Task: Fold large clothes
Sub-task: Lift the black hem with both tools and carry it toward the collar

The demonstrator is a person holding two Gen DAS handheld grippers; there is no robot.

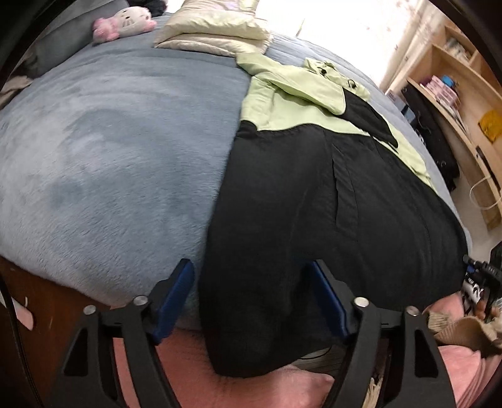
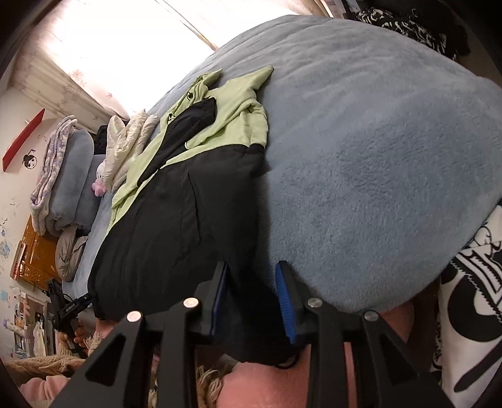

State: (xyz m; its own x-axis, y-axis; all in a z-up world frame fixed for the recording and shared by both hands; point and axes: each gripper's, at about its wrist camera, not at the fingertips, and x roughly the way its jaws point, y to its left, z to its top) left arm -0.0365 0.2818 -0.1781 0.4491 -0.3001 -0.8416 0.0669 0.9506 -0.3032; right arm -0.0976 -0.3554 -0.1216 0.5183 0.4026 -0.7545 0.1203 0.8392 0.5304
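A large black and light-green jacket [image 1: 307, 188] lies spread on the blue-grey fleece bed cover [image 1: 109, 157], with its hem hanging over the near edge of the bed. My left gripper [image 1: 251, 295] is open, its jaws standing on either side of the left corner of the hem. The jacket also shows in the right wrist view [image 2: 175, 201]. My right gripper [image 2: 251, 298] is open, partly closed in around the black fabric at the right corner of the hem. The other gripper [image 2: 67, 310] shows at the left of the right wrist view.
A cream folded quilt [image 1: 213, 34] and a pink-and-white plush toy [image 1: 125, 22] lie at the far end of the bed. Wooden shelves [image 1: 455, 94] stand to the right. A black-and-white patterned cloth [image 2: 470, 298] hangs at the bed's right side. Pink trousers [image 1: 298, 389] fill the bottom.
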